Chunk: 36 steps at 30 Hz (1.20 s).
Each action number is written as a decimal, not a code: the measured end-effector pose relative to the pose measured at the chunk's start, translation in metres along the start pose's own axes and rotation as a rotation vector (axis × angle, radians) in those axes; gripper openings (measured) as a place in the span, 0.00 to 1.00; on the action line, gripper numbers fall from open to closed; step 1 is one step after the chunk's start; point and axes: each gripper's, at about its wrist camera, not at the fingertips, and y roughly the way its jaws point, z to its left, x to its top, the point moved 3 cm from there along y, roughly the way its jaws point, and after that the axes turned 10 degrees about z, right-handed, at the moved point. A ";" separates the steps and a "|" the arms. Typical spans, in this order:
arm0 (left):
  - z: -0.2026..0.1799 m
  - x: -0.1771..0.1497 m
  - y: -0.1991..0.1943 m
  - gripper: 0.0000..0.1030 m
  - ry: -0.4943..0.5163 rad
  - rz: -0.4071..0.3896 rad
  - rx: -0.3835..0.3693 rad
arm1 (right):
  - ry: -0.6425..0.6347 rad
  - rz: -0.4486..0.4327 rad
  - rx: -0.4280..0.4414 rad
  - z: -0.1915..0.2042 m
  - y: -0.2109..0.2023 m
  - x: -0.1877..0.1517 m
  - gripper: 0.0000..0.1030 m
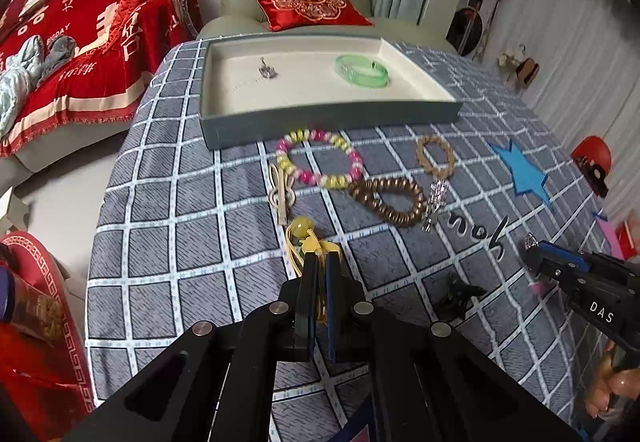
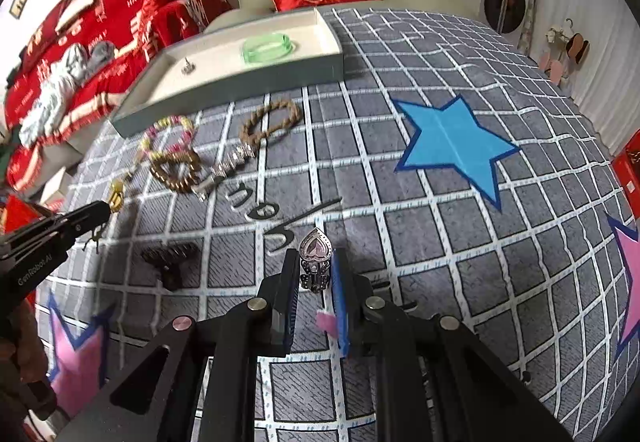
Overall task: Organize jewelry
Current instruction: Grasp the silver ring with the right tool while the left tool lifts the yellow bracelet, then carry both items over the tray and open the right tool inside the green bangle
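My left gripper point(image 1: 319, 260) is shut on the cord of a yellow bead pendant point(image 1: 305, 232), held just above the checked cloth. My right gripper point(image 2: 316, 262) is shut on a pink heart-stone ring point(image 2: 316, 247); it also shows in the left wrist view point(image 1: 534, 248). The grey tray point(image 1: 328, 118) at the back holds a green bangle point(image 1: 362, 71) and a small silver piece point(image 1: 267, 69). In front of the tray lie a pink-and-yellow bead bracelet point(image 1: 320, 158), a brown coil bracelet point(image 1: 386, 200), a wooden bead bracelet point(image 1: 436, 154), a silver clip point(image 1: 434, 202) and a beige hair clip point(image 1: 282, 194).
A black claw clip point(image 1: 456, 294) lies on the cloth between the grippers. A blue star point(image 2: 452, 142) and pink stars point(image 2: 78, 358) are printed on the cloth. A green armchair with a red cushion point(image 1: 308, 0) stands behind the table, a red-covered sofa to the left.
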 end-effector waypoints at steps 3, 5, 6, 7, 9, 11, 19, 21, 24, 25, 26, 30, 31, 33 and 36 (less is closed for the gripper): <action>0.003 0.006 -0.007 0.19 -0.015 -0.013 -0.018 | 0.007 -0.020 0.033 -0.001 -0.009 0.006 0.17; 0.003 0.012 -0.012 0.19 -0.018 -0.029 -0.027 | 0.016 -0.026 0.062 -0.001 -0.014 0.011 0.17; 0.003 0.016 -0.015 0.19 -0.017 -0.038 -0.029 | 0.021 -0.029 0.081 -0.002 -0.017 0.015 0.17; 0.003 0.020 -0.018 0.19 -0.016 -0.048 -0.033 | 0.023 -0.032 0.092 -0.001 -0.019 0.019 0.17; 0.004 0.030 -0.024 0.19 -0.019 -0.065 -0.045 | 0.022 -0.041 0.116 -0.001 -0.024 0.030 0.17; 0.005 0.044 -0.031 0.19 -0.022 -0.086 -0.055 | 0.019 -0.048 0.139 0.001 -0.028 0.042 0.17; 0.015 0.114 -0.041 0.19 -0.040 -0.137 -0.050 | -0.040 -0.091 0.187 0.018 -0.042 0.113 0.17; 0.019 0.133 -0.040 0.19 -0.051 -0.140 -0.054 | -0.045 -0.095 0.203 0.022 -0.042 0.135 0.17; 0.025 0.163 -0.035 0.19 -0.053 -0.144 -0.041 | -0.035 -0.083 0.233 0.027 -0.033 0.168 0.17; 0.026 0.170 -0.033 0.19 -0.052 -0.144 -0.035 | -0.032 -0.079 0.240 0.029 -0.030 0.176 0.17; 0.028 0.181 -0.028 0.19 -0.051 -0.142 -0.030 | -0.029 -0.074 0.246 0.030 -0.025 0.188 0.17; 0.032 0.203 -0.006 0.19 -0.041 -0.123 -0.016 | -0.019 -0.047 0.261 0.039 0.002 0.224 0.17; 0.034 0.207 0.004 0.19 -0.036 -0.112 -0.005 | -0.017 -0.034 0.265 0.041 0.012 0.234 0.17; 0.036 0.211 0.022 0.19 -0.036 -0.085 0.006 | -0.010 -0.012 0.270 0.046 0.032 0.247 0.17; 0.039 0.212 0.047 0.19 -0.045 -0.046 0.018 | 0.001 0.027 0.276 0.052 0.064 0.258 0.17</action>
